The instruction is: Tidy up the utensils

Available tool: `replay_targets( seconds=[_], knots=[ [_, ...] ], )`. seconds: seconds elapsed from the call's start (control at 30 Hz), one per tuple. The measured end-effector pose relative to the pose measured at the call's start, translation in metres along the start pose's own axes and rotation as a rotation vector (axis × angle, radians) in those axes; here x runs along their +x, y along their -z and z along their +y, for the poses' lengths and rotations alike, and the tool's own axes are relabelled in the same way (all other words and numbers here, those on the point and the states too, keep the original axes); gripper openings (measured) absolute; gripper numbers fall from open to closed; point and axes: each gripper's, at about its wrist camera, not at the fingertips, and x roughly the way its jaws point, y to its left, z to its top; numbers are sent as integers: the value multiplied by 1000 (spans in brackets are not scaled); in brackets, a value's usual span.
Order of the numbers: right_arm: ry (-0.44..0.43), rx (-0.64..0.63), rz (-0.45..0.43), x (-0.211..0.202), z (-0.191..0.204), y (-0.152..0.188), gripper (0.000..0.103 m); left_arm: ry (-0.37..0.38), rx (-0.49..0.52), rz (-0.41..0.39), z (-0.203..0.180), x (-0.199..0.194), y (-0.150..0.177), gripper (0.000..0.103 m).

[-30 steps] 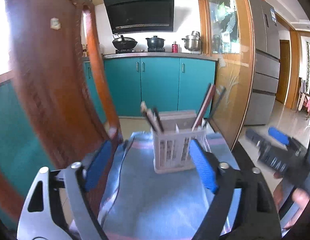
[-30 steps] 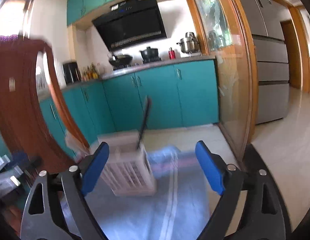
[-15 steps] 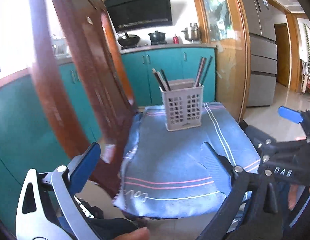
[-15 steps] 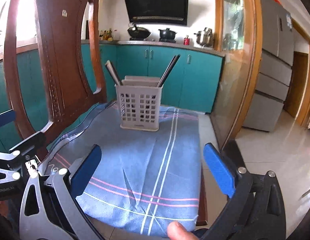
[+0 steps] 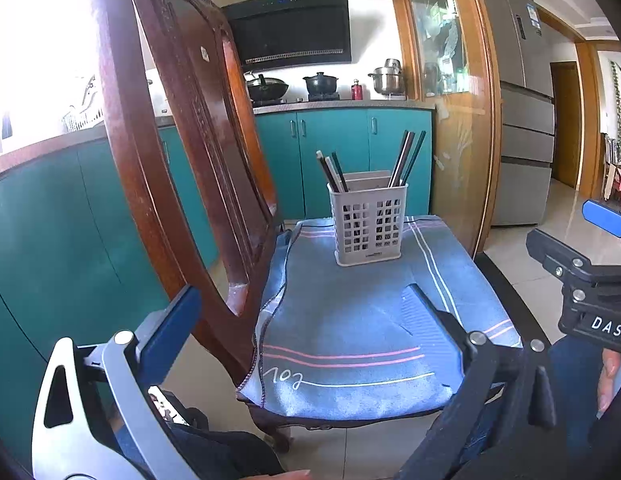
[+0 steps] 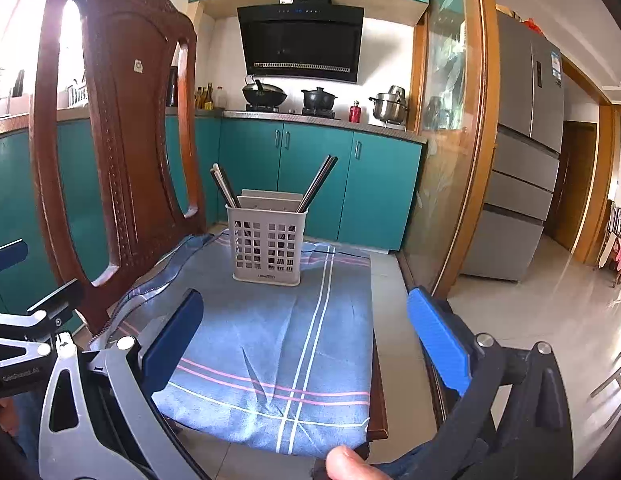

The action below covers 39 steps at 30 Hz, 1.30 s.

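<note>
A dark carved wooden chair (image 6: 122, 128) stands in a teal-cupboarded kitchen, its seat draped with a blue striped cloth (image 6: 270, 344) whose near hem carries stitched marks that read like "102" upside down in the left wrist view. Toward the back of that cloth sits the pale perforated utensil holder (image 6: 268, 250), upright, with dark chopsticks (image 6: 320, 184) leaning out of its right side and another bunch out of its left; a small label on its base is too small to read. The left gripper (image 5: 306, 320) and the right gripper (image 6: 306, 328) both hang spread wide with nothing between their blue pads, well short of the holder. The right tool's body bears white letters "DAS". A second ago both sat close up against the holder; they have since drawn back off the seat.
</note>
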Motion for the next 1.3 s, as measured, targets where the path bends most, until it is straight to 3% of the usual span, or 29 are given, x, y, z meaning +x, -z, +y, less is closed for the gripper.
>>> replay_targets(
  seconds=[0.6, 1.3],
  knots=[
    [22, 5, -31, -21, -2, 4, 100, 33, 0, -46, -7, -21, -6, 99],
    [30, 2, -34, -24, 2, 5, 100, 45, -1, -41, -14, -24, -7, 99]
  ],
)
